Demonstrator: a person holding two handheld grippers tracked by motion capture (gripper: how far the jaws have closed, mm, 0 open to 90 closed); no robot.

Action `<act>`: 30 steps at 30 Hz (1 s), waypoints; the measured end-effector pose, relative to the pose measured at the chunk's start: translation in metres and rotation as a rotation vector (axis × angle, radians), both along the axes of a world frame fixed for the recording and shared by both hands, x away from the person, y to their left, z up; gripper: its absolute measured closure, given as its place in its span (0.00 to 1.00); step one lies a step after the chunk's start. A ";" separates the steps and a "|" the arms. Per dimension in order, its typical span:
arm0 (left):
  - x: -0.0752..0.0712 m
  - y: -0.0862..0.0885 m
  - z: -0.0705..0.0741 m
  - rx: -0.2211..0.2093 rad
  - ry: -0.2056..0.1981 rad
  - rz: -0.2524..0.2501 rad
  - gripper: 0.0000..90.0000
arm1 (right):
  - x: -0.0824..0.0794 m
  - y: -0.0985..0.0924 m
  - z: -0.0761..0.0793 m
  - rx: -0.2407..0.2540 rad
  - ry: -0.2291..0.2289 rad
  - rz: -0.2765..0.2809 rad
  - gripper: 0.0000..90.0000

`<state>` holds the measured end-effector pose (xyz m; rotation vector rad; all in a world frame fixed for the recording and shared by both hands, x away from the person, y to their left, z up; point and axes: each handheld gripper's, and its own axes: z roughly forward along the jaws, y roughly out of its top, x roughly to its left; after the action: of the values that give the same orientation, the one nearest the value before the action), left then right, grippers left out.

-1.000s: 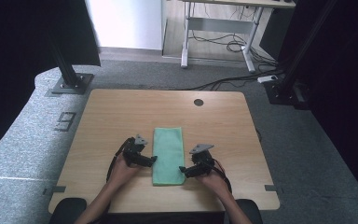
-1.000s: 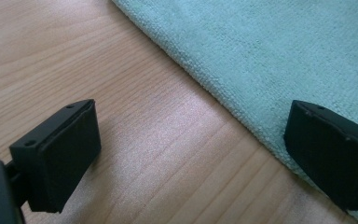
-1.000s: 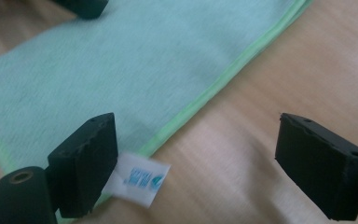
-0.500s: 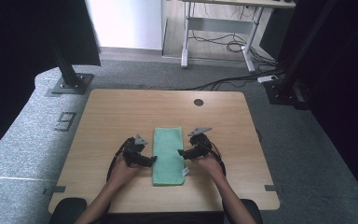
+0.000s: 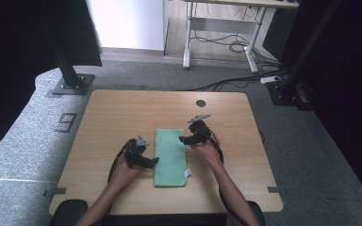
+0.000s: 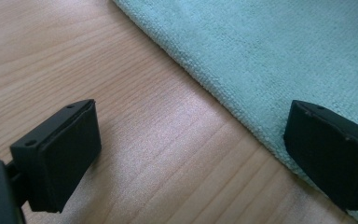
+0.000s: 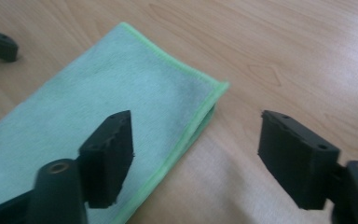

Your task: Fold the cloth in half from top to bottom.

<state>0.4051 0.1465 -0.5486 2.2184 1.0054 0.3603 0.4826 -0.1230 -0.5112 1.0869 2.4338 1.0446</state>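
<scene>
A folded green towel [image 5: 170,157] lies flat on the wooden table [image 5: 118,117], its long side running away from me. My left gripper [image 5: 153,161] rests at the towel's left edge, open. In the left gripper view one jaw is over bare wood and the other over the towel [image 6: 270,56], with the left gripper [image 6: 191,158] pinching nothing. My right gripper [image 5: 183,139] hovers at the towel's right edge near the far corner. Its jaws have just been closing but still stand apart. In the right gripper view the towel [image 7: 98,107] edge passes under the gap of the right gripper [image 7: 196,135], ungripped.
A white label [image 5: 187,173] sticks out at the towel's near right corner. A dark round cable hole [image 5: 201,103] sits at the far middle of the table. Black frame posts [image 5: 68,70] and a desk with cables [image 5: 226,44] stand beyond the table.
My right gripper has travelled along the towel's right edge, from near the front corner toward the far corner. The left gripper and the towel have stayed put.
</scene>
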 end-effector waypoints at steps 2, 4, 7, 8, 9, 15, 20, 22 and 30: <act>0.000 0.000 0.000 0.000 0.000 0.000 0.04 | 0.006 0.002 -0.001 -0.001 -0.001 -0.010 0.35; 0.000 0.000 0.000 0.000 0.000 0.000 0.04 | 0.012 0.004 -0.002 -0.006 -0.010 -0.011 0.38; 0.000 0.000 0.000 0.000 0.000 0.000 0.04 | 0.019 0.007 -0.004 -0.017 -0.011 -0.014 0.42; 0.000 0.000 0.000 0.000 0.000 0.001 0.04 | 0.021 0.009 -0.004 -0.026 -0.012 -0.016 0.43; 0.000 0.000 0.000 0.000 -0.001 0.000 0.04 | 0.023 0.011 -0.005 -0.031 -0.016 -0.013 0.45; 0.000 0.000 0.000 -0.002 0.000 0.001 0.04 | 0.033 0.020 -0.016 -0.064 -0.006 -0.015 0.50; 0.000 0.000 0.000 -0.002 0.000 0.002 0.04 | 0.037 0.024 -0.027 -0.067 0.018 -0.006 0.49; 0.000 0.000 0.000 -0.005 0.000 0.004 0.04 | 0.038 0.022 -0.027 -0.050 0.031 -0.005 0.52; 0.003 -0.001 0.002 -0.016 0.000 0.007 0.04 | 0.036 0.024 -0.026 -0.012 0.069 0.068 0.89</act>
<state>0.4078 0.1459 -0.5466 2.2009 1.0128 0.3544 0.5188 -0.0988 -0.5374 1.0601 2.5450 1.0278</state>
